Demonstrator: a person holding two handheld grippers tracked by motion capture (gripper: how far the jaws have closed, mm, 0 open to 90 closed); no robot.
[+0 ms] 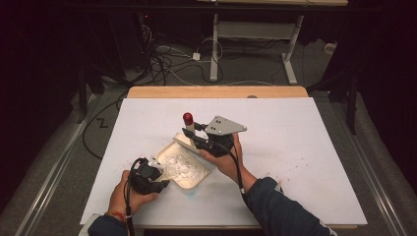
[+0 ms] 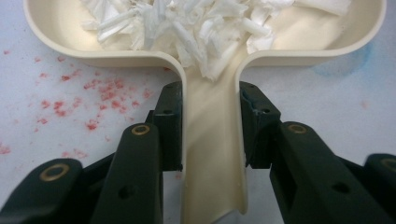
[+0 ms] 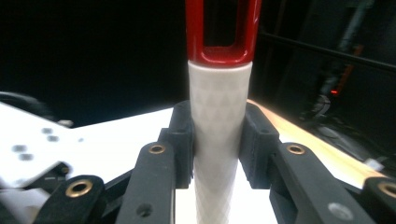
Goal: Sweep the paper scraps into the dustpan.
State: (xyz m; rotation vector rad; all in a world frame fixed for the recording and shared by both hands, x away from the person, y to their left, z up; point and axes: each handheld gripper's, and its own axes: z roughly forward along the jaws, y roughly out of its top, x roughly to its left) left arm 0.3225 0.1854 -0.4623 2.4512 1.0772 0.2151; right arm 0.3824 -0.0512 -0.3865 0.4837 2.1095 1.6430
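A cream dustpan point(image 1: 193, 181) lies on the white table cover, with a heap of white shreds point(image 1: 178, 165) in it. My left gripper point(image 1: 158, 173) is shut on its handle at the near left. In the left gripper view, the left gripper point(image 2: 210, 100) has both pads pressed on the handle point(image 2: 212, 158), and the shreds point(image 2: 187, 23) fill the pan point(image 2: 116, 55) ahead. My right gripper point(image 1: 195, 136), above the pan's far edge, is shut on a tool with a white handle point(image 3: 219, 107) and a red looped end point(image 3: 219, 32). The red end point(image 1: 188, 118) points up and away.
Red crumbs point(image 2: 98, 93) speckle the cover left of the pan, and more lie at the right point(image 1: 295, 164). A faint blue smear point(image 2: 345, 65) sits by the pan's right side. A wooden table edge point(image 1: 216, 92) runs along the back, with floor cables point(image 1: 167, 59) and a stand point(image 1: 214, 49) beyond.
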